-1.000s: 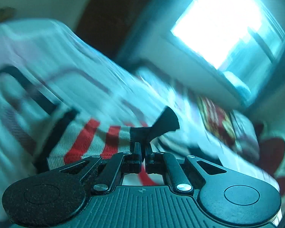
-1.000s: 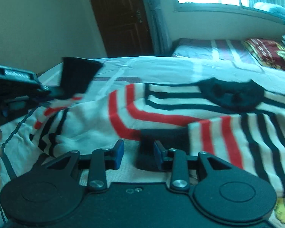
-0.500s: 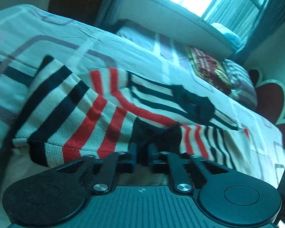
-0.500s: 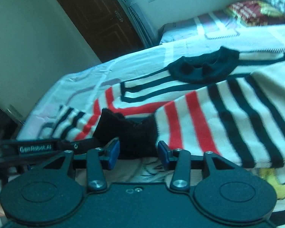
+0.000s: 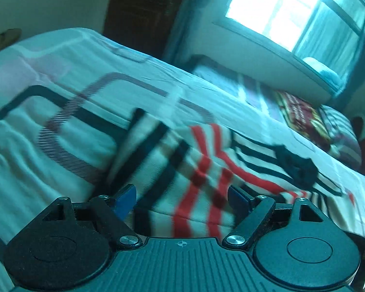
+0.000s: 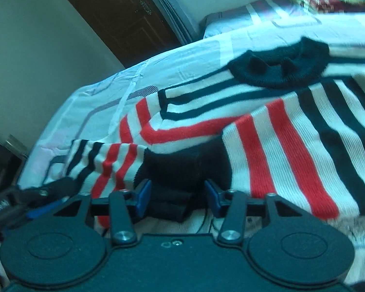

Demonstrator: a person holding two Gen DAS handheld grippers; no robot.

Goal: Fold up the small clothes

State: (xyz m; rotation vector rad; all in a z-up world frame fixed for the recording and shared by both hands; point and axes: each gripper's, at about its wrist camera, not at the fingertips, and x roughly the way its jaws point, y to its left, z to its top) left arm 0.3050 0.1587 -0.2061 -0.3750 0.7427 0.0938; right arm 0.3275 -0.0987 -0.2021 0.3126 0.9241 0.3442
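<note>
A small cream sweater [image 6: 267, 126] with red and black stripes and a black collar [image 6: 279, 68] lies on the bed. Its left sleeve [image 6: 109, 160] is folded in, and the black cuff [image 6: 182, 168] lies by the other sleeve's end. My right gripper [image 6: 177, 194] is open, its blue pads on either side of the cuff, not closed on it. My left gripper [image 5: 182, 199] is open and empty just above the folded sleeve [image 5: 182, 170]. The left gripper also shows at the lower left of the right wrist view [image 6: 24, 204].
The bed sheet [image 5: 60, 85] is pale with dark rounded lines. A red patterned pillow [image 5: 304, 119] lies at the far end under a bright window [image 5: 292, 17]. A dark wooden door [image 6: 124, 17] stands behind the bed.
My left gripper has opened and let go of the black cuff, then drawn back a little. The sleeve now rests folded on the sweater. My right gripper has moved closer to the cuff.
</note>
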